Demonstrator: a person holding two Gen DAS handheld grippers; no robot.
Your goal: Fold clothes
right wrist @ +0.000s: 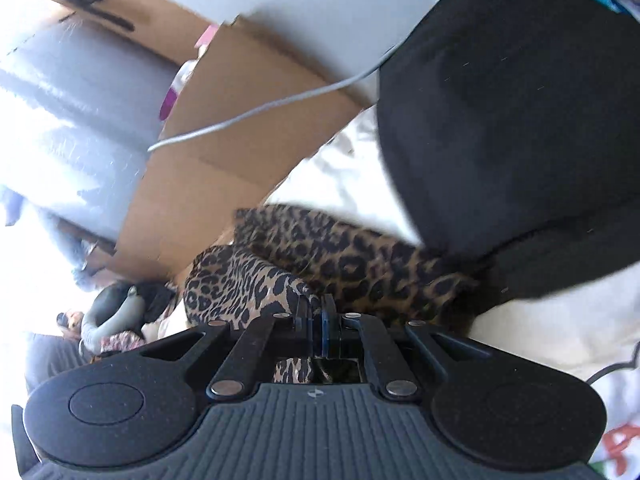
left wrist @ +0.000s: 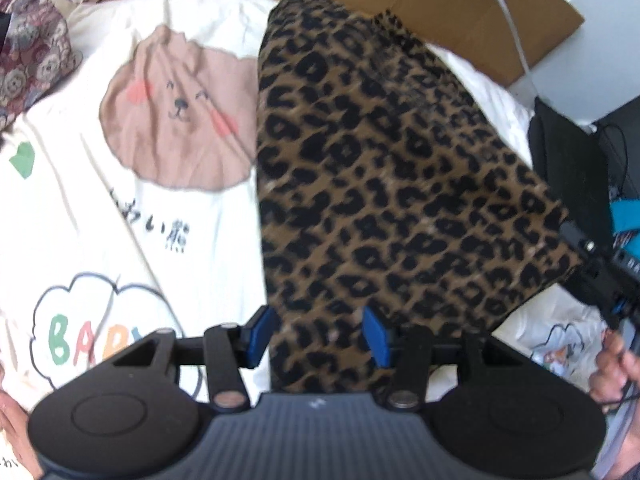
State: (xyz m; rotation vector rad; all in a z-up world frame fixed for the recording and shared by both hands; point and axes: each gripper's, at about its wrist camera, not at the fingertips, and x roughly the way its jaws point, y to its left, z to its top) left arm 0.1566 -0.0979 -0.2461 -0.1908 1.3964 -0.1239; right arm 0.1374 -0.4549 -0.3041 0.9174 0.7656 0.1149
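Note:
A leopard-print garment point(left wrist: 384, 168) lies stretched across a cream bedsheet point(left wrist: 80, 208) printed with a bear face and coloured letters. In the left wrist view my left gripper point(left wrist: 318, 332) is open, its blue pads point(left wrist: 376, 336) standing either side of the garment's near end, with cloth between them. My right gripper point(right wrist: 316, 314) is shut on an edge of the leopard-print garment point(right wrist: 340, 256), which bunches in folds in front of it. From the left wrist view the right gripper point(left wrist: 580, 252) sits at the garment's right corner, held by a hand point(left wrist: 612, 368).
Flattened brown cardboard point(left wrist: 460, 4) lies past the sheet's far edge, and a white cable point(right wrist: 272, 108) runs over it. A black bag or cushion point(right wrist: 520, 112) rests on the sheet close to the right gripper. Floral fabric point(left wrist: 28, 60) lies at the far left.

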